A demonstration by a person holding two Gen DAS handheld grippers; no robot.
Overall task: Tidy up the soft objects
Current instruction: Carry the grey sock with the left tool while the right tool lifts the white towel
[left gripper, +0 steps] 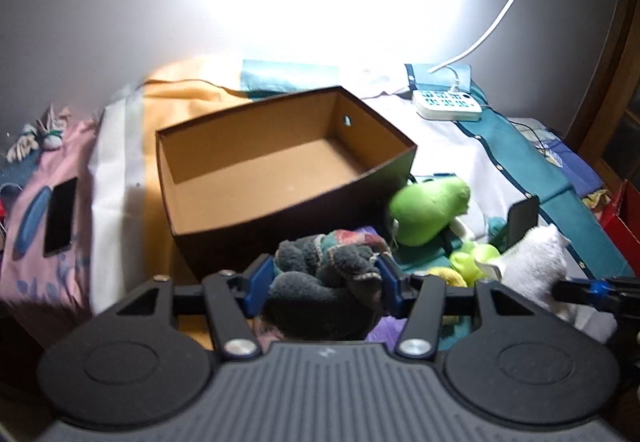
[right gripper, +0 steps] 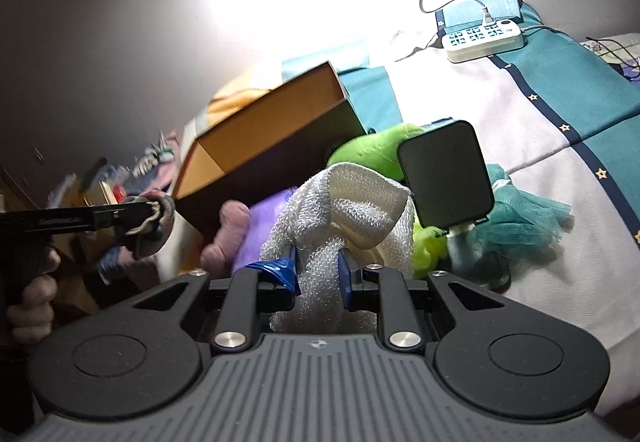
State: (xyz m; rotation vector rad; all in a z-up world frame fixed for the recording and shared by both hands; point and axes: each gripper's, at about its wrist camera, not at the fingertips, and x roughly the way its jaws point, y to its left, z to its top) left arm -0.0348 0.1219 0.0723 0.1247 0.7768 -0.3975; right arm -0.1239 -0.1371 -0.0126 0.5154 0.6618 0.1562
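My left gripper is shut on a dark grey fuzzy sock bundle with a coloured cuff, held just in front of the open cardboard box. The box is empty, brown inside and dark outside. My right gripper is shut on a white knitted cloth, lifted above the pile. The cloth and the right gripper's tip show at the right of the left wrist view. The left gripper with its sock bundle shows at the left of the right wrist view. A green plush toy lies beside the box's right corner.
A pile holds yellow-green soft pieces, a purple cloth, a pink plush and teal tulle. A black square device stands among them. A white power strip with cable lies behind. A phone lies left.
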